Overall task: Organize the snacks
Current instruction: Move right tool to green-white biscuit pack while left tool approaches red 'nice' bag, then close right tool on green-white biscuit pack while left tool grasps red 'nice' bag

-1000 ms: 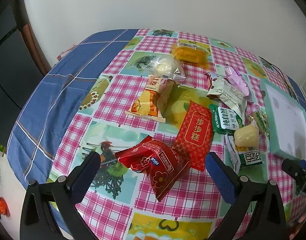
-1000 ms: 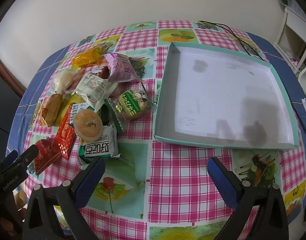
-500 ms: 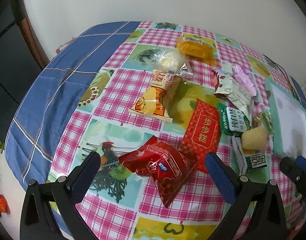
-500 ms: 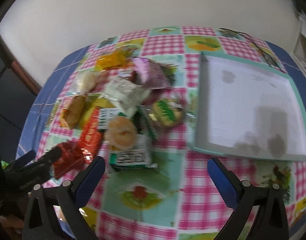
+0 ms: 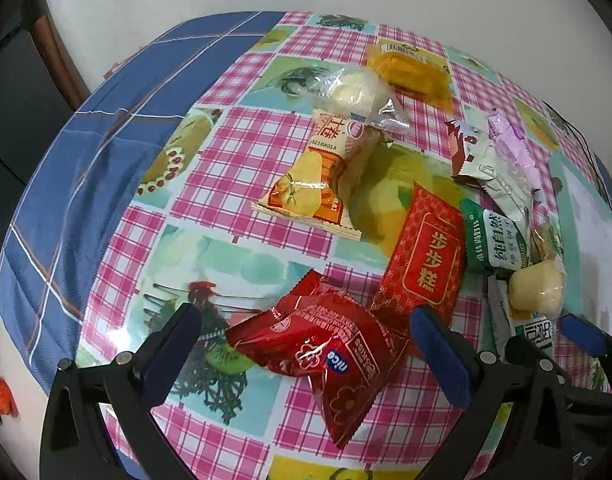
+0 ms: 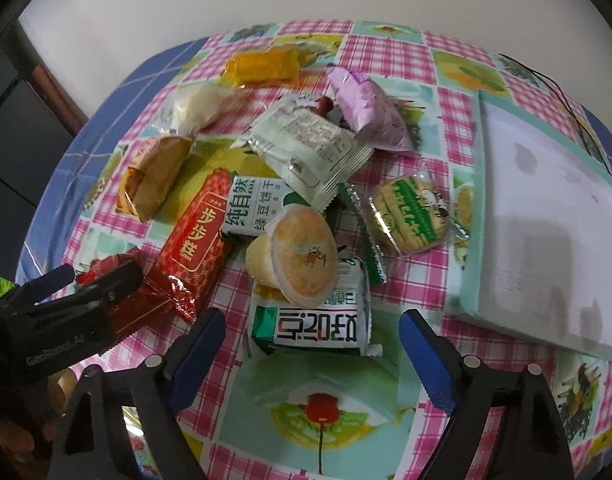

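Observation:
A pile of wrapped snacks lies on the checked tablecloth. My left gripper is open and straddles a red packet marked "nice", pads clear of it. In the right wrist view that gripper shows at the left edge. My right gripper is open, its jaws closing, with a green and white packet between the fingers, untouched. A tilted orange jelly cup rests on that packet's far end. The teal tray with a white floor sits to the right, nothing in it.
Further snacks: a red and gold bar, green biscuit packet, round cookie pack, pale green pouch, purple pouch, orange pack. A black cable runs behind the tray. Blue cloth hangs off the left edge.
The right gripper swung left from in front of the tray to the snack pile, and its jaws narrowed. The left gripper sank closer over the red packet.

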The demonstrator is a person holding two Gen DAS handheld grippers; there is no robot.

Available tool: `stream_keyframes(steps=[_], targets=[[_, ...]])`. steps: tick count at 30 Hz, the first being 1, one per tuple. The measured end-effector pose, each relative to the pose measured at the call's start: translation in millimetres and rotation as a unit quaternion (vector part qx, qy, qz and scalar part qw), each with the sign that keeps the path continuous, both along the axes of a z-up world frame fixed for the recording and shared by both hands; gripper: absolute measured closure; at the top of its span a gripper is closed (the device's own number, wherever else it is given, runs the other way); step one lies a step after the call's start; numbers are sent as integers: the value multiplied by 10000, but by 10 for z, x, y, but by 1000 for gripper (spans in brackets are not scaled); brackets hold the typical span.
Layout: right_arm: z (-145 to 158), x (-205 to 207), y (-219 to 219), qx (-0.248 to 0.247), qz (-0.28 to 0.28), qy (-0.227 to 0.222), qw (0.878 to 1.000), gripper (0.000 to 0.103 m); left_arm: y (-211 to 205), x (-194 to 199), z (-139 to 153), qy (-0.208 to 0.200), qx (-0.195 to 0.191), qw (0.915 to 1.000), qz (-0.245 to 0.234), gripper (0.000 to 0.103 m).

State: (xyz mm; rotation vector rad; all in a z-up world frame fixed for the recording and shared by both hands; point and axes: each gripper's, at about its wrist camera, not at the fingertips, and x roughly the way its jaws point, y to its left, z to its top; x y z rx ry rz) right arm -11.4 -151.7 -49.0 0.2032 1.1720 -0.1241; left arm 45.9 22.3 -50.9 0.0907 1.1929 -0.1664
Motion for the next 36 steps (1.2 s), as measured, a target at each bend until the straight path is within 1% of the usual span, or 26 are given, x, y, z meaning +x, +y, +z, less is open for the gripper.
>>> stream_keyframes(steps=[2,3,4,6,7,9,12,17,23,27,31,33,36], targets=[[-56,39,33,-78,62,91,9999,18,-22,14,-35,47,-4,10000,-27,0],[-75,53,42,-98,77,128,9998,21,-35,16,-52,70,-2,10000,-46,2],[-104,67,53,-124,90,185,9997,26,-46,16,-64,88,8,9999,-56,7],[-129,85,51,-133,104,238,9996,27,-63,22,-90,124,29,9999,-73,15],[-131,88,58,-166,111,245,9995,27,-67,24,-98,130,30,9999,-72,17],[-136,99,85,-190,155,232,9994,32,-70,22,-95,104,38,9999,-86,18],[-152,116,121,-224,168,243,9993,34,-93,19,-88,76,46,9999,-109,22],[-139,107,121,-144,149,214,9996,44,-147,3,-71,45,86,9998,-175,25],[-80,67,10,69,87,193,9998,45,-192,-8,28,36,21,9998,-220,26],[-28,40,-65,208,60,153,9996,45,-239,15,207,13,-45,9999,-150,26],[2,-15,-120,267,32,164,9995,45,-362,42,375,105,-114,9999,-30,26],[1,-42,-150,226,17,193,9996,45,-459,59,444,133,-55,9999,4,26],[12,-93,-234,173,-30,224,9996,45,-614,67,472,299,-30,9995,92,26]])
